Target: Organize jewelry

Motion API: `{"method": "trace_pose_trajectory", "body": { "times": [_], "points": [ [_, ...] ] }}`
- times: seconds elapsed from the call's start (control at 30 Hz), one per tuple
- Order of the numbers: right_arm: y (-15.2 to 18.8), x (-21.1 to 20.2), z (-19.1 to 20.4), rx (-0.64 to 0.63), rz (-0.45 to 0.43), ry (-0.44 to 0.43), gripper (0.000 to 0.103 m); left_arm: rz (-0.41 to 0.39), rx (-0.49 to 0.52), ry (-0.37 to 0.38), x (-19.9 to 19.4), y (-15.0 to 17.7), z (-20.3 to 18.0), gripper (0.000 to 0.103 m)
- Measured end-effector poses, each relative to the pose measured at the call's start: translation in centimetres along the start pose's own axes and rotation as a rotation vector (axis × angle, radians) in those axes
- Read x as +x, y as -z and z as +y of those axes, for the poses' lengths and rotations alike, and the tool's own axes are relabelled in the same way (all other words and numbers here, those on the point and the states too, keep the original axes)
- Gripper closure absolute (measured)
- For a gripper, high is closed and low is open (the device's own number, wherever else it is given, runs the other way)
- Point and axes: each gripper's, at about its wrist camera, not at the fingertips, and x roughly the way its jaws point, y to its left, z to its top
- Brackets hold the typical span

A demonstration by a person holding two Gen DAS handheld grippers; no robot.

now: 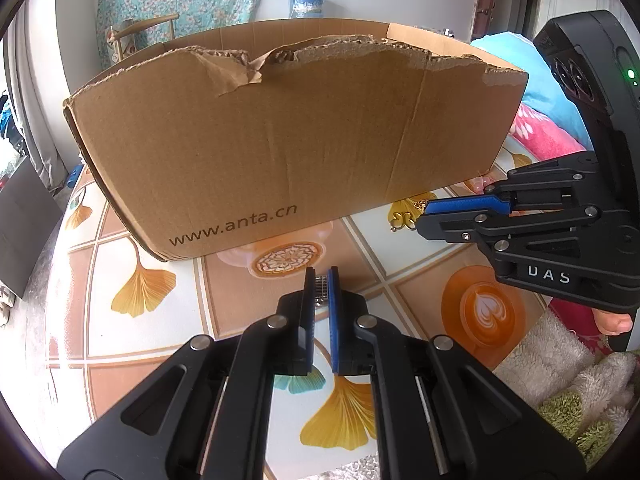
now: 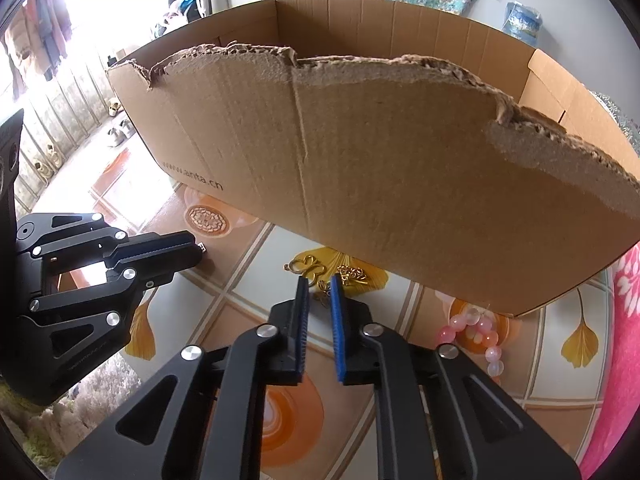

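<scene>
A worktop [image 1: 136, 256] patterned with ginkgo leaves and coffee cups carried a torn cardboard box [image 1: 288, 140]. In front of the box, the left tool [image 1: 322, 276] was clenched on a small silver piece [image 1: 321, 285]. Near the box's right end, the right tool [image 2: 319, 285] was clenched on gold jewelry [image 2: 308, 266], with pink beads [image 2: 476, 330] beside it.

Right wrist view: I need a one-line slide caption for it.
Right gripper closed on gold jewelry on the patterned table, before a torn cardboard box; pink bead bracelet nearby.
</scene>
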Motion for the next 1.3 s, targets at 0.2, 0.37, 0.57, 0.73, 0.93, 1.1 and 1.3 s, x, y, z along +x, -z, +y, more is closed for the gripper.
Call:
{"method": "trace_pose_trajectory", "body": {
  "times": [0.2,0.37,0.57,0.73,0.93,1.1,1.3],
  "points": [
    [0.1,0.1,0.0,0.019,-0.007,-0.015,0.095,-0.001,0.0,-0.001,0.0,0.0,0.0,0.098],
    [0.4,-0.2,-0.7,0.041,-0.007,-0.029,0.095,-0.005,-0.001,0.003,-0.1,-0.1,0.1,0.098],
    [0.6,-0.9,-1.1,0.05,-0.014,-0.042,0.095,-0.012,0.0,0.009,-0.4,0.0,0.1,0.102],
    [0.6,-1.5,-1.1,0.052,-0.026,-0.041,0.095,-0.014,-0.003,0.009,-0.7,0.0,-0.1,0.102],
    [0.7,-2.0,-1.1,0.062,-0.036,-0.052,0.095,-0.007,-0.025,0.017,-1.1,0.2,0.1,0.098],
    [0.7,-2.1,-1.0,0.069,-0.043,-0.062,0.095,0.009,-0.02,0.006,-0.5,0.0,-0.1,0.091],
    [0.8,-2.4,-1.4,0.081,-0.056,-0.075,0.095,0.06,-0.007,-0.014,0.3,-0.5,-0.3,0.092]
  ]
}}
